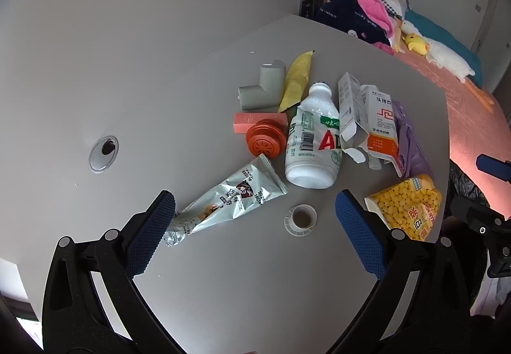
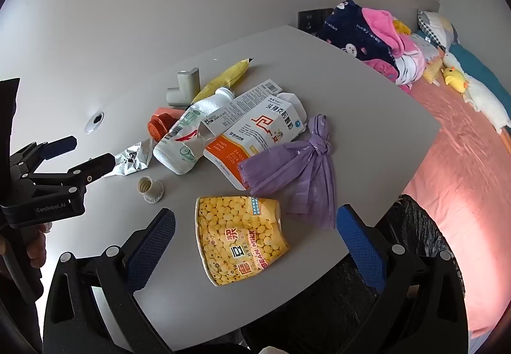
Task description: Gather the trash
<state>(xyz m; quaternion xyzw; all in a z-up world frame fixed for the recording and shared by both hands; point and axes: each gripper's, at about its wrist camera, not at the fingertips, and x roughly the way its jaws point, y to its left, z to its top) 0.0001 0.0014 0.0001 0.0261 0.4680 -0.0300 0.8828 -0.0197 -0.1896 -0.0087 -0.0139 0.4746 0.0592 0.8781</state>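
Note:
Trash lies in a heap on the grey table [image 1: 179, 104]. My left gripper [image 1: 255, 226] is open and empty, above a small white cap [image 1: 300, 219] and beside a silver snack wrapper [image 1: 223, 200]. A white drink bottle [image 1: 313, 136], an orange lid [image 1: 265, 140], a pink box [image 1: 252, 121], torn medicine boxes [image 1: 367, 117] and a yellow wrapper [image 1: 298, 80] lie beyond. My right gripper [image 2: 255, 245] is open and empty over a crushed yellow bean-milk cup [image 2: 239, 239]. A knotted purple bag [image 2: 300, 168] lies just past it. The left gripper [image 2: 89, 156] also shows in the right wrist view.
A grey L-shaped tube [image 1: 265, 85] lies at the back of the heap. A cable hole [image 1: 103, 152] sits in the table at left. A black trash bag [image 2: 399, 258] hangs at the table's near right edge. A bed [image 2: 463, 162] with clothes and plush toys stands to the right.

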